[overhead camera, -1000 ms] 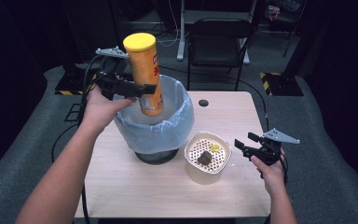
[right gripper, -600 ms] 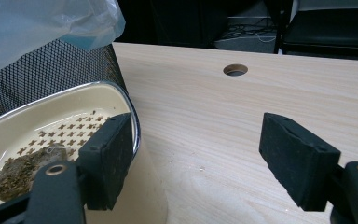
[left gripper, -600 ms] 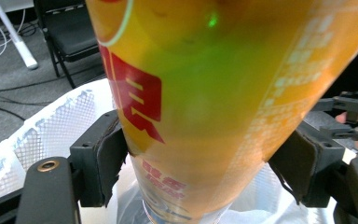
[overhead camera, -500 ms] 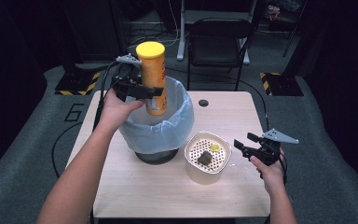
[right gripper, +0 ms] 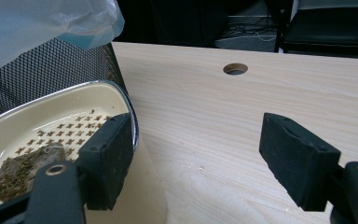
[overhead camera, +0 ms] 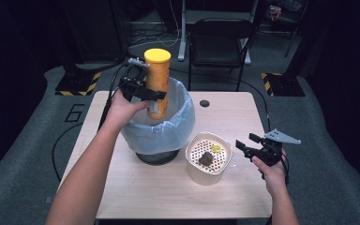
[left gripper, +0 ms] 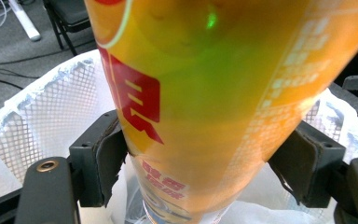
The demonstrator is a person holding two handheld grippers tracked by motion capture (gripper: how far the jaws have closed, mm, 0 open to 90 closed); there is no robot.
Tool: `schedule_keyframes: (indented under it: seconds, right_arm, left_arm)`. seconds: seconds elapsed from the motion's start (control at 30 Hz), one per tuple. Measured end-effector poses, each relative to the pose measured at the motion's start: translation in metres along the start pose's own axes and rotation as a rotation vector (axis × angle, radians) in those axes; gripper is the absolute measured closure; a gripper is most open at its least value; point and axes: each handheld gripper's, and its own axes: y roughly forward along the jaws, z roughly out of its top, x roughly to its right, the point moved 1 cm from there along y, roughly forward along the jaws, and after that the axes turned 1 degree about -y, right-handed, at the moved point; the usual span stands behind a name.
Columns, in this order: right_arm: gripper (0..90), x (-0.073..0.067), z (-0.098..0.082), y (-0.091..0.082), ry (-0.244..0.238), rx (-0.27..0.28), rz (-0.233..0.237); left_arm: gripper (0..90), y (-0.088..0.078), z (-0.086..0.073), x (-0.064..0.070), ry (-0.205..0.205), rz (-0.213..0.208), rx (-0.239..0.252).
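Orange can (overhead camera: pixel 157 84): tall tube with a yellow lid, upright with a slight tilt, its lower end inside the mouth of the lined bin, its upper part standing above the rim. In the left gripper view the can (left gripper: pixel 214 107) carries red lettering on orange.
Left claw (overhead camera: pixel 145 93): clenched on the can. Both black pads press against the can's sides about mid-height; the left pad (left gripper: pixel 109 158) lies flat on the wall. The opening is narrow, set by the can's width.
Can relative to left claw: squarely between the jaws, passing down through them into the bin.
Left hand (overhead camera: pixel 124 105): reaches in from the bin's left side, over its rim.
Bin (overhead camera: pixel 157 154): dark mesh basket lined with a pale blue bag (overhead camera: pixel 180 117), standing near the middle of the worktop. The mesh wall (right gripper: pixel 51 70) shows in the right gripper view.
Cream bowl (overhead camera: pixel 194 168): just beside the bin on its right; holds a perforated insert with a dark lump (overhead camera: pixel 205 158) and a small yellow piece (overhead camera: pixel 215 148).
Right claw (overhead camera: pixel 247 145): released, jaws apart, nothing between them; it hovers just right of the bowl, with one pad (right gripper: pixel 107 158) close by the bowl's rim; contact cannot be judged.
Worktop (overhead camera: pixel 225 112): light wood, with a round cable hole (overhead camera: pixel 204 103) behind the bin.
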Motion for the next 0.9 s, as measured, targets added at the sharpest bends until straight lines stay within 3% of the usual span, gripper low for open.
schedule_keyframes:
  seconds: [0.07,0.17,0.23,0.37,0.7,0.87,0.9]
  right_arm:
    - [25.6,0.0,0.0,0.0,0.003,-0.003,0.001]
    - [25.6,0.0,0.0,-0.001,0.004,-0.001,0.001]
    - [25.6,0.001,0.0,-0.001,0.004,0.001,0.0]
    - [25.6,0.0,0.0,-0.001,0.004,0.002,0.0]
    - [25.6,0.0,0.0,-0.001,0.003,-0.002,0.002]
    - [25.6,0.0,0.0,-0.002,0.005,0.0,0.0]
    - [25.6,0.0,0.0,-0.002,0.006,0.0,0.002]
  left_arm:
    - [22.6,0.0,0.0,0.001,0.005,0.019,0.003]
    - [15.1,-0.005,0.001,0.003,0.009,0.06,0.045]
    - [9.6,-0.005,-0.001,0.0,-0.028,0.053,0.027]
    - [9.9,-0.011,-0.003,-0.003,-0.012,0.089,0.015]
    - [16.6,-0.031,-0.008,-0.006,-0.022,0.055,0.041]
    - [21.3,-0.049,-0.013,-0.004,0.0,0.03,0.044]
    - [22.4,-0.058,-0.016,-0.003,0.007,0.021,0.061]
